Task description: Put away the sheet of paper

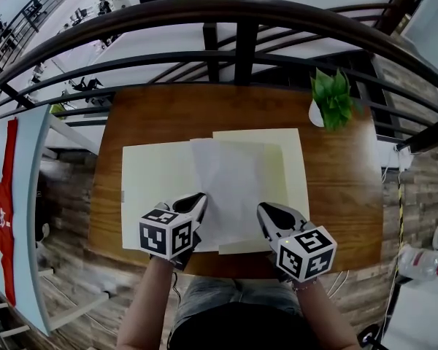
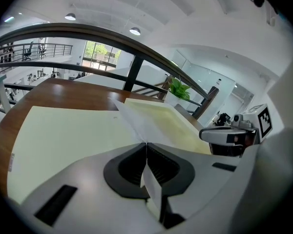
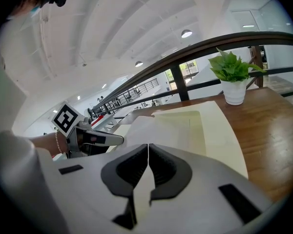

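Note:
A white sheet of paper (image 1: 230, 181) lies lifted over two pale cream panels on the wooden table (image 1: 336, 188). The left panel (image 1: 153, 188) lies flat, and the right panel (image 1: 288, 159) is partly under the sheet. My left gripper (image 1: 198, 201) is shut on the sheet's near left edge, and the paper (image 2: 136, 123) rises from its closed jaws (image 2: 146, 146). My right gripper (image 1: 265, 211) is shut on the near right edge, with the paper (image 3: 151, 128) running out from its closed jaws (image 3: 148, 146). Each gripper shows in the other's view: the right gripper (image 2: 224, 135) and the left gripper (image 3: 95, 139).
A small green plant in a white pot (image 1: 330, 100) stands at the table's far right corner. A dark metal railing (image 1: 241, 42) runs along the far side of the table, with a drop to a lower floor beyond. The table's near edge (image 1: 226, 265) is at the person's waist.

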A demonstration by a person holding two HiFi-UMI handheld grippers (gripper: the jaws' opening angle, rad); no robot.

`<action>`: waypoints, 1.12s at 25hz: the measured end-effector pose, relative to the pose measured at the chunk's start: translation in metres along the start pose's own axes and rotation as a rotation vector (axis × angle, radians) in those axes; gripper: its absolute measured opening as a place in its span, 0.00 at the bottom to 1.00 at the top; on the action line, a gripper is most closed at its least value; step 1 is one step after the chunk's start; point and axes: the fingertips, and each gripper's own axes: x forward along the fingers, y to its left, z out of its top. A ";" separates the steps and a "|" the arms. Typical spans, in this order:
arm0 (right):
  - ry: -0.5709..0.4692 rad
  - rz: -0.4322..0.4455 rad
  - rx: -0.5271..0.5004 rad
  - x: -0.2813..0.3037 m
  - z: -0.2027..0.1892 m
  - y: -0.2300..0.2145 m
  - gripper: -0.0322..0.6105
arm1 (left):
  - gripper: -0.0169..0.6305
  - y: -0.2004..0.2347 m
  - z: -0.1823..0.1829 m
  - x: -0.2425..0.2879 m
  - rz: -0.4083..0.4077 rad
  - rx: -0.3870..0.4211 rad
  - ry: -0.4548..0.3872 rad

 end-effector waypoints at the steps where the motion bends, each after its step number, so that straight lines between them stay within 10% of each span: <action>1: 0.000 -0.002 -0.001 -0.001 0.000 -0.001 0.10 | 0.06 -0.002 0.001 0.002 0.002 -0.002 0.003; 28: -0.041 -0.022 0.065 -0.022 0.011 -0.022 0.10 | 0.06 -0.036 -0.008 0.048 -0.147 -0.008 0.104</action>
